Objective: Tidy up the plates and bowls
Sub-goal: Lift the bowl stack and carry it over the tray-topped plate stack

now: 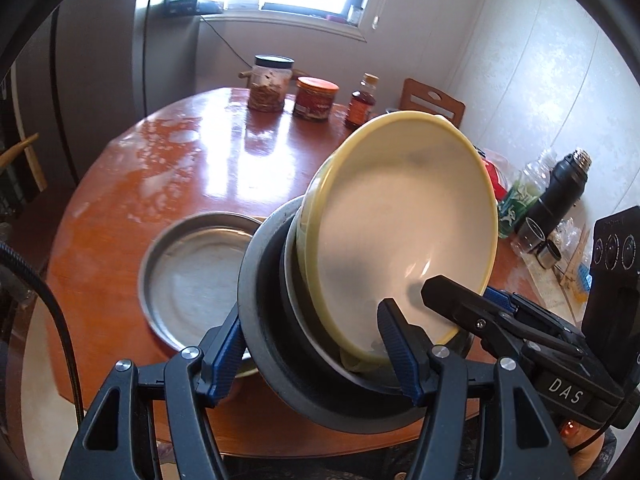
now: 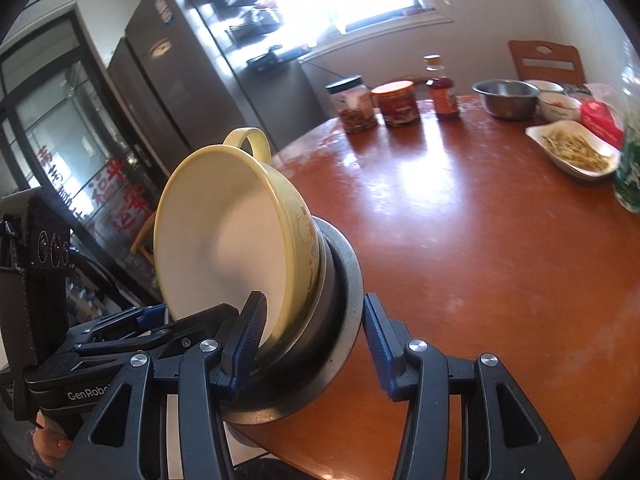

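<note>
The left gripper [image 1: 320, 346] has its blue-padded fingers [image 1: 400, 350] set about half apart, straddling a tilted stack of dishes: one pad lies against the outer face of the wide grey metal plate [image 1: 250, 300], the other sits inside the yellow bowl [image 1: 404, 224] at the top of the stack. The right gripper [image 2: 316, 330] clamps the same stack from the opposite side, its jaws a little narrower, one pad inside the bowl's white hollow and the other by the grey plate's rim [image 2: 352, 280]. Whether that outer right pad truly presses the metal is hard to judge, since a thin gap may show there.

The stack stands almost on edge, lifted off the round wooden table [image 1: 120, 208], with the bowl's mouth facing the cameras. Between bowl and grey plate sit a dark dish and a thin pale plate, nested. A yellow loop handle [image 2: 248, 142] pokes up at twelve o'clock of the bowl in the right wrist view.

On the table, at nine o'clock of the stack in the left wrist view, lies an empty steel pan [image 1: 196, 276]. At twelve o'clock, near the far edge, stand a black-lidded jar [image 1: 270, 84], an orange-lidded jar [image 1: 316, 98] and a small amber bottle [image 1: 362, 100]. At two o'clock in the right wrist view are a steel bowl [image 2: 506, 98] and a white dish of food [image 2: 576, 148].
</note>
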